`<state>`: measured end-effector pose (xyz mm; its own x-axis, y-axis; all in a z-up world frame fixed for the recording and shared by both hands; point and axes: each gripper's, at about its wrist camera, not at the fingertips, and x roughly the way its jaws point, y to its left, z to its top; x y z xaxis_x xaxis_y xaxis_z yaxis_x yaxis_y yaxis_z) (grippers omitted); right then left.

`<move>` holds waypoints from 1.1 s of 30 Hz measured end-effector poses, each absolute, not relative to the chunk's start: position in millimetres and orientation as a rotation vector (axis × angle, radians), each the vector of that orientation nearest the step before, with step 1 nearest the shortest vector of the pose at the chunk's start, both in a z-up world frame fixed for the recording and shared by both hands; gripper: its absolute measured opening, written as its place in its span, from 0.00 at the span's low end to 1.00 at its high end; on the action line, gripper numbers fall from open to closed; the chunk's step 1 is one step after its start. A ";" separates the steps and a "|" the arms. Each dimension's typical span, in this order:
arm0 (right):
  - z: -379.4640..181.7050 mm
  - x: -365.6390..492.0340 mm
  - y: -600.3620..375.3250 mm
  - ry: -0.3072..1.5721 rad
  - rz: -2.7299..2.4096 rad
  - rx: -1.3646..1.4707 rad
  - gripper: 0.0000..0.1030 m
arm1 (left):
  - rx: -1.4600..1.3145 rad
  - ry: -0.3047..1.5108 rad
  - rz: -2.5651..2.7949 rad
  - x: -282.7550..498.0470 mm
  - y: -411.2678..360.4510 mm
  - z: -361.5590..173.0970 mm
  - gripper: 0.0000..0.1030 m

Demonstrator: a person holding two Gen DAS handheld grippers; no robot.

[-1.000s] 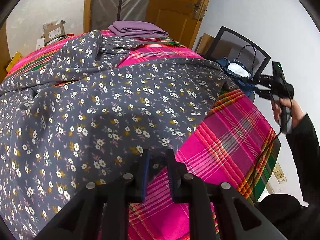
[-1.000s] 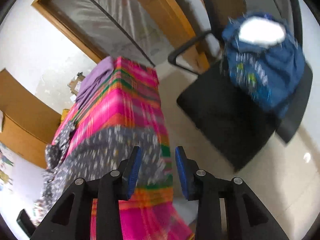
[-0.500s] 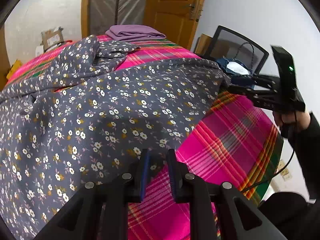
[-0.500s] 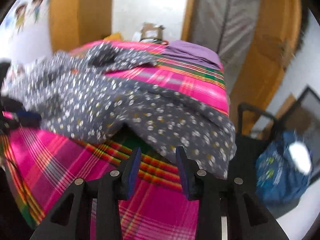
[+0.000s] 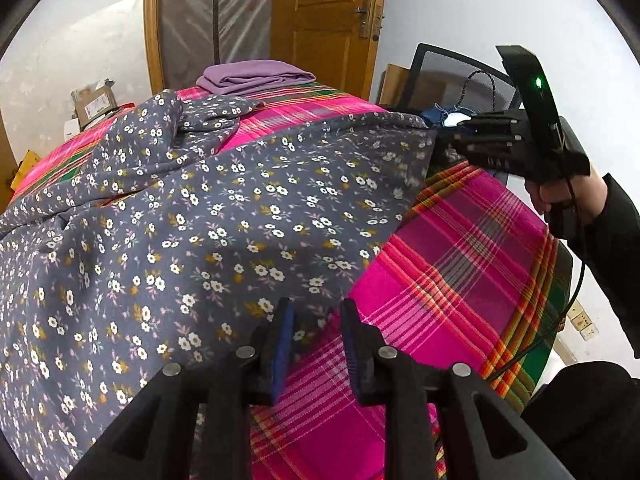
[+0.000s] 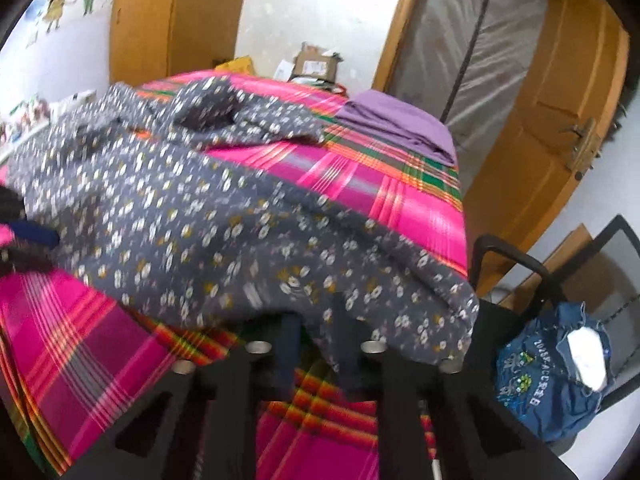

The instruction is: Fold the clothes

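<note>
Tool [image 5: 316,344] gapes over floral garment [image 5: 224,216] on pink plaid table [image 5: 472,264].

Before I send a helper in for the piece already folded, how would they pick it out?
Start at the table under the pink plaid cloth. Go to its far end, near the wooden door, past the grey floral garment spread loosely over the table. There lies the purple folded cloth: plain, without print, in a flat neat stack, the only one folded.
</note>
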<state>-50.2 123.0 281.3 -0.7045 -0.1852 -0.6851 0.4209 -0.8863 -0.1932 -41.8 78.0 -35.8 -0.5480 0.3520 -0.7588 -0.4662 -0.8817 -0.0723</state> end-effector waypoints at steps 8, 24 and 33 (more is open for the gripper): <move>304.4 -63.4 128.0 0.409 -2.624 0.918 0.06 | -1.122 0.252 2.403 -41.3 83.2 -36.2 0.26; 319.6 -47.3 136.1 0.421 -2.656 0.874 0.05 | -1.049 0.304 2.449 -29.9 85.2 -16.6 0.02; 317.3 9.8 157.9 0.445 -2.691 0.942 0.05 | -0.995 0.247 2.343 -0.1 82.0 -1.9 0.02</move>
<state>9.8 157.9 317.3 -0.7577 -0.1374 -0.6379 0.3354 -0.9206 -0.2000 -0.1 82.0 -1.9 -0.5567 0.4363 -0.7069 -0.5741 -0.8172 -0.0522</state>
